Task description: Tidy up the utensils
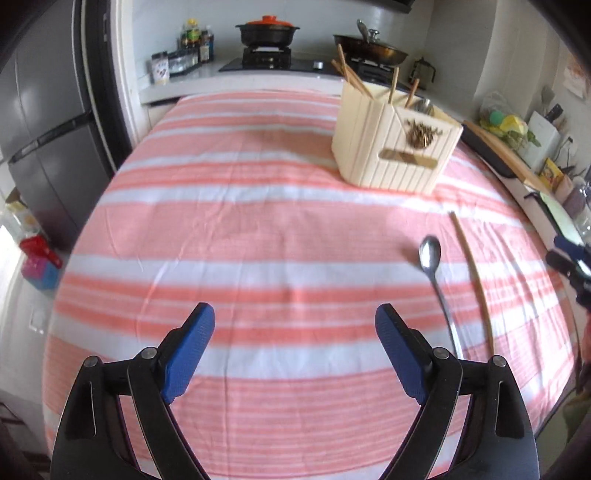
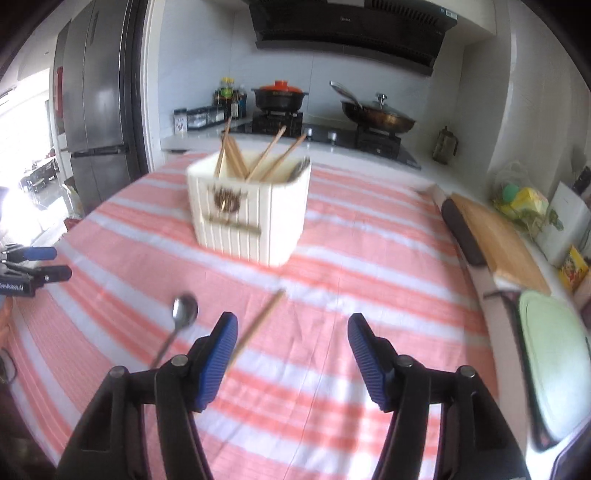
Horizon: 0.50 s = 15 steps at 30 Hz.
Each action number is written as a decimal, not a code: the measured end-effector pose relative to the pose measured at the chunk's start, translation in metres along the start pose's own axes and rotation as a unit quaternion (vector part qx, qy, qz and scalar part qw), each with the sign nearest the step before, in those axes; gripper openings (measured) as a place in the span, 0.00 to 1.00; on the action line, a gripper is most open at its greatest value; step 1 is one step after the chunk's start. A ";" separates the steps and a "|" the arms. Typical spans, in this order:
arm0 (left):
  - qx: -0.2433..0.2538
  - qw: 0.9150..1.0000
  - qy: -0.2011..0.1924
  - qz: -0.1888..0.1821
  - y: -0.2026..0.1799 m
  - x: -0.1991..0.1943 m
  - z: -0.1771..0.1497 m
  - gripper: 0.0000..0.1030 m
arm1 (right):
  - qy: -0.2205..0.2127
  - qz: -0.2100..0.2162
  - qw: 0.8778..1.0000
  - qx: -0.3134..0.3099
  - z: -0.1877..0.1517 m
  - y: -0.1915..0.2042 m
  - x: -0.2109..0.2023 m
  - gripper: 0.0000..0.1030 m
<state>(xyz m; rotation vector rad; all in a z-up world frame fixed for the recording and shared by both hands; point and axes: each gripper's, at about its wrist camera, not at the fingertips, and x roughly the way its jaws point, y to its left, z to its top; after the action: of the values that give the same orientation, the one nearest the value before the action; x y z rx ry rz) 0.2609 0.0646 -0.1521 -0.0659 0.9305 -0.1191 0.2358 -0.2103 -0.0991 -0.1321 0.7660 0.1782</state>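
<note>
1. Pink-and-white striped cloth [image 1: 258, 206] covered the table; both grippers hung over it with nothing between their blue pads.
2. The left gripper [image 1: 294, 347] had its jaws spread wide over bare cloth; the steel spoon [image 1: 430, 254] lay ahead of it and to its right, bowl pointing away, with a single wooden chopstick [image 1: 474, 273] just beside the spoon on the far side, the two apart.
3. The right gripper [image 2: 291, 354] was likewise spread and empty; the chopstick [image 2: 258, 325] ran slantwise up from behind its left finger [image 2: 218, 362], and the spoon [image 2: 183, 314] lay just left of that finger.
4. The cream ribbed utensil holder [image 2: 251, 218] stood upright further ahead of the right gripper, slightly left; several chopsticks [image 2: 231, 155] leaned out of its top; from the left gripper it stood well ahead and to the right [image 1: 391, 144].
5. Beyond the table were a stove with a black pot [image 1: 266, 34] and a lidded wok [image 1: 371, 50]; a wooden board [image 2: 495, 240] lay off to the right gripper's right.
</note>
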 end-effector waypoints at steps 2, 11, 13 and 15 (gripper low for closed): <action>-0.015 1.000 0.006 -0.006 -0.004 0.007 -0.020 0.87 | 0.030 0.009 0.999 0.013 -0.040 0.005 0.004 0.61; 0.024 0.999 -0.006 0.047 -0.026 0.034 -0.033 0.87 | 0.035 -0.065 0.997 0.037 -0.092 -0.003 0.028 0.61; 0.016 0.999 0.003 0.044 -0.024 0.041 -0.032 0.87 | 0.056 -0.062 0.995 0.049 -0.095 -0.007 0.037 0.61; 0.015 0.999 0.006 0.050 -0.023 0.045 -0.031 0.87 | 0.059 -0.051 0.995 0.065 -0.097 -0.012 0.039 0.61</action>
<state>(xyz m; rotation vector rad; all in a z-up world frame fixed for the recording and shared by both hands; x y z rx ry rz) 0.2606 0.0360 -0.2040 0.0093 0.9417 -0.0404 0.2005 -0.2354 -0.1945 -0.0589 0.8834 0.0231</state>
